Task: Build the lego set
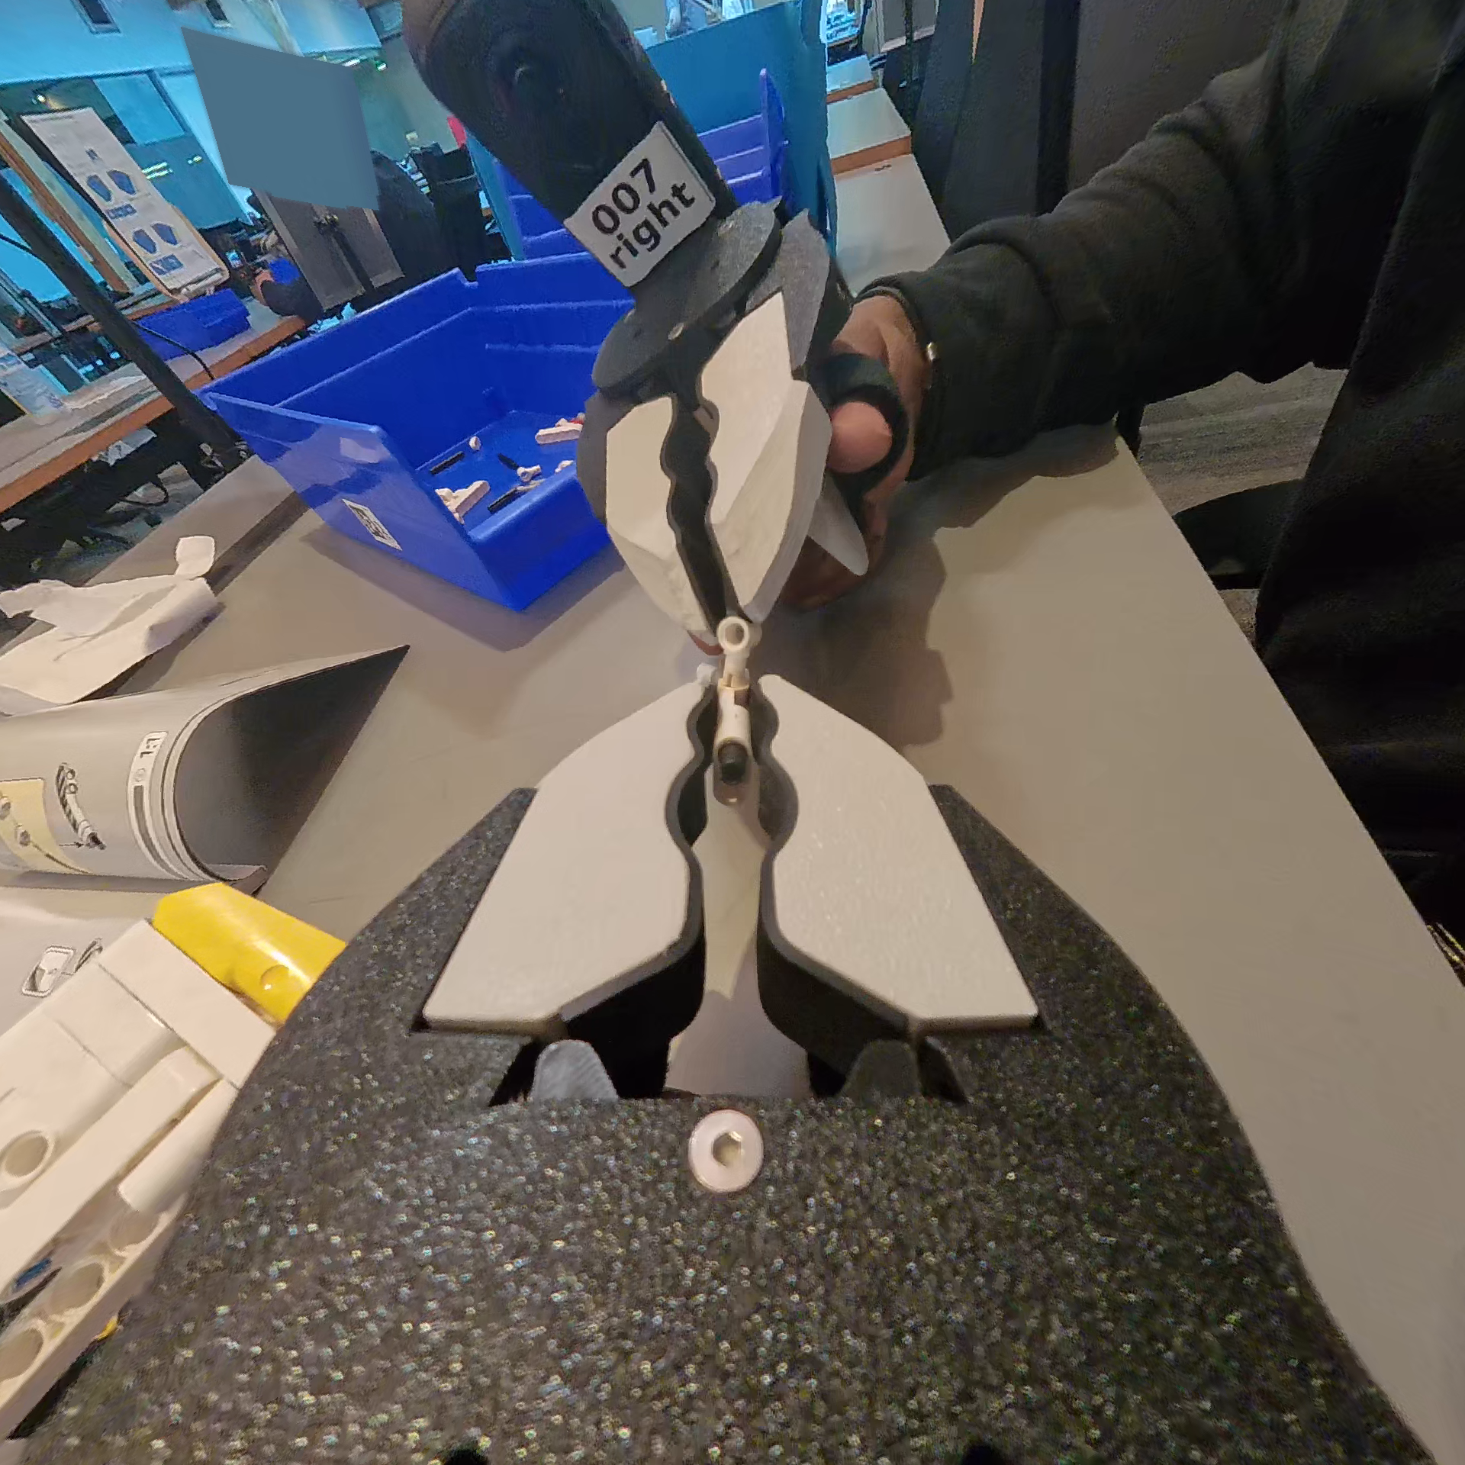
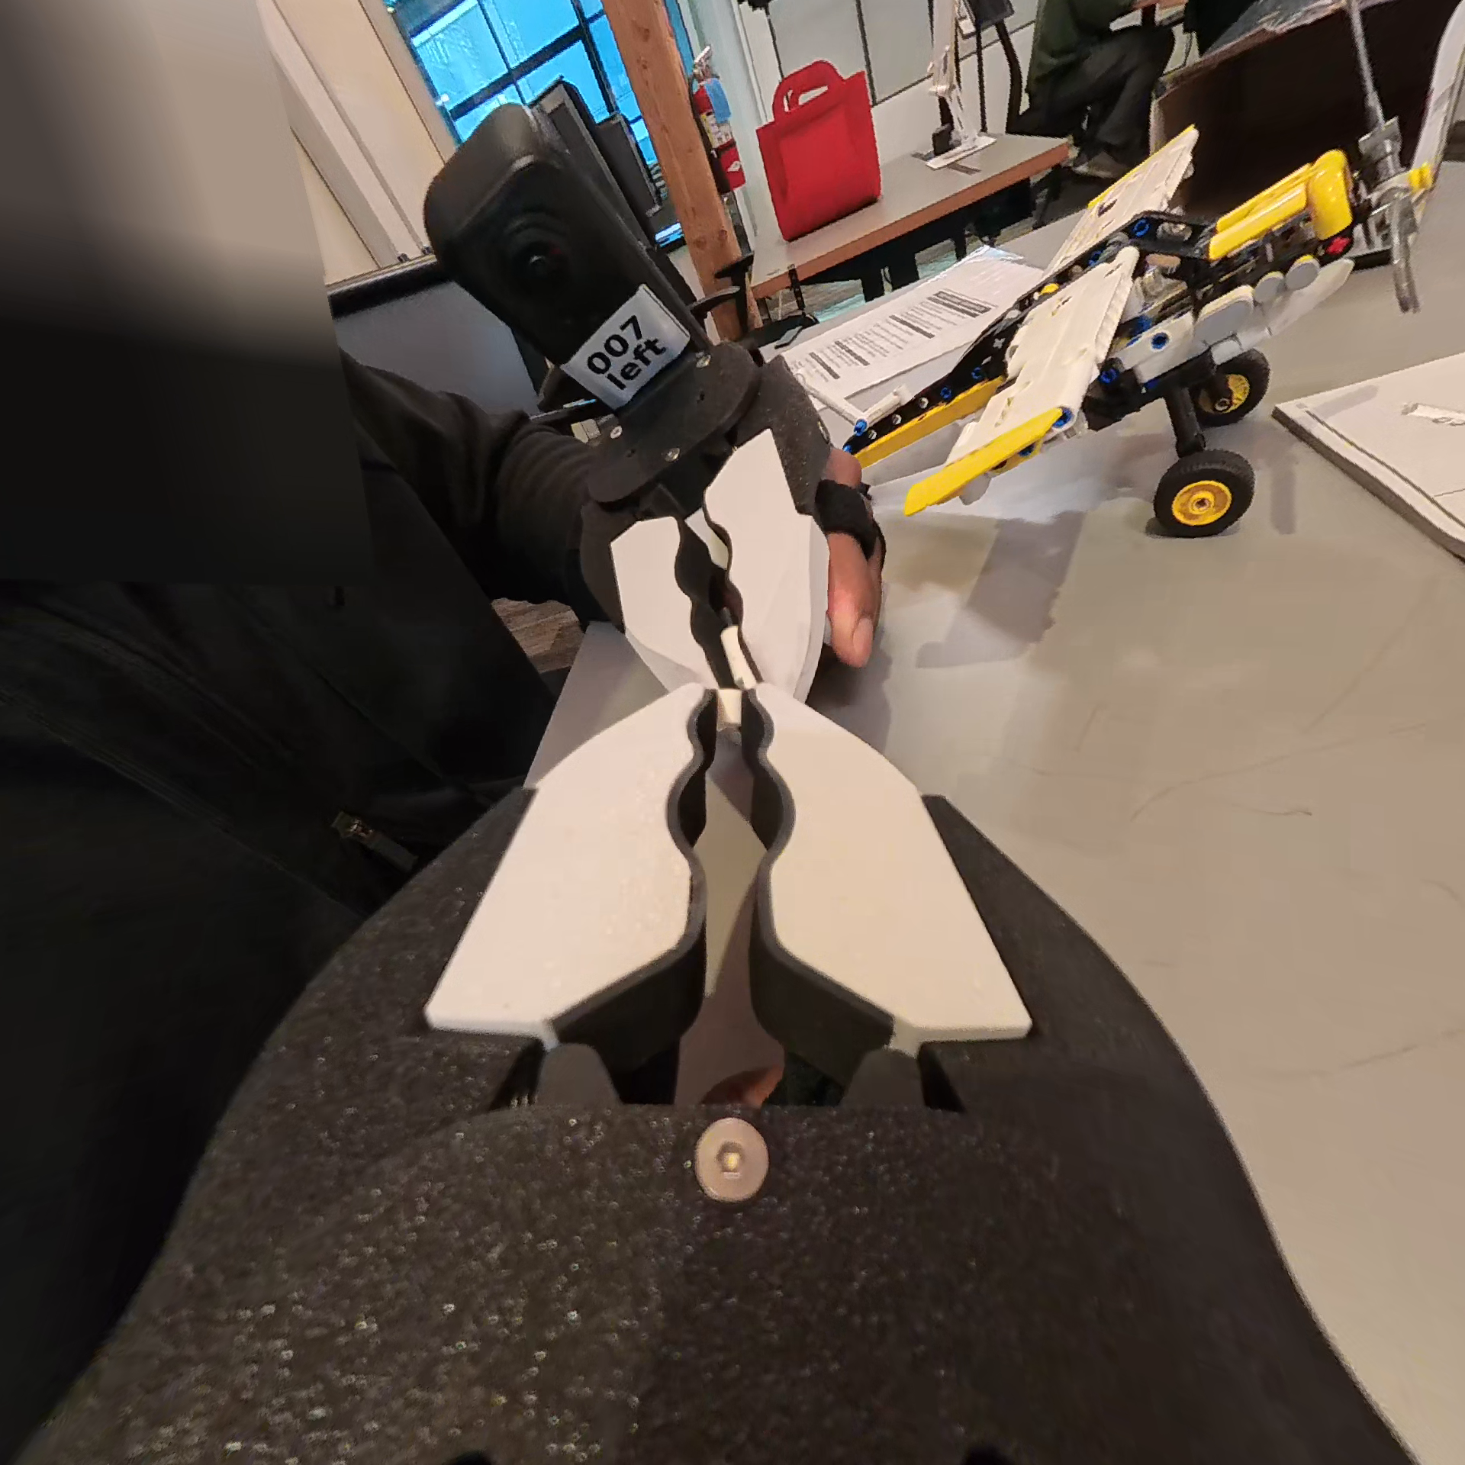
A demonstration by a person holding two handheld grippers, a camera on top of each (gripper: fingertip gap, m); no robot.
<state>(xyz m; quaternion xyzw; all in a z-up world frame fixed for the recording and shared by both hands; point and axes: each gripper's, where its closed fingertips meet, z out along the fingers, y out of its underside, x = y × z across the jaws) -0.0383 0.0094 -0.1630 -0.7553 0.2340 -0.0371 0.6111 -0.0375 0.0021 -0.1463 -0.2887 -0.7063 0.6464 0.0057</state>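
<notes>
A small white connector assembly [image 1: 731,698] is hanging above the grey table [image 1: 1030,713], and the left gripper [image 1: 733,713] is clamping its lower end while the right gripper [image 1: 733,626], nearly closed at 12 o'clock, is pinching its ringed top. A blue bin [image 1: 412,444] is sitting at 10 o'clock.

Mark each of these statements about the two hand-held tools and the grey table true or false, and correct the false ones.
1. The left tool grips a small white plastic connector piece. True.
2. The right tool points away from the left one. False: their tips nearly meet.
3. The blue plastic bin is empty. False: small white and black parts lie in it.
4. A white and yellow brick-built plane model stands on the grey table. True.
5. The red bag sits on the same table. False: it is on a farther one.
</notes>
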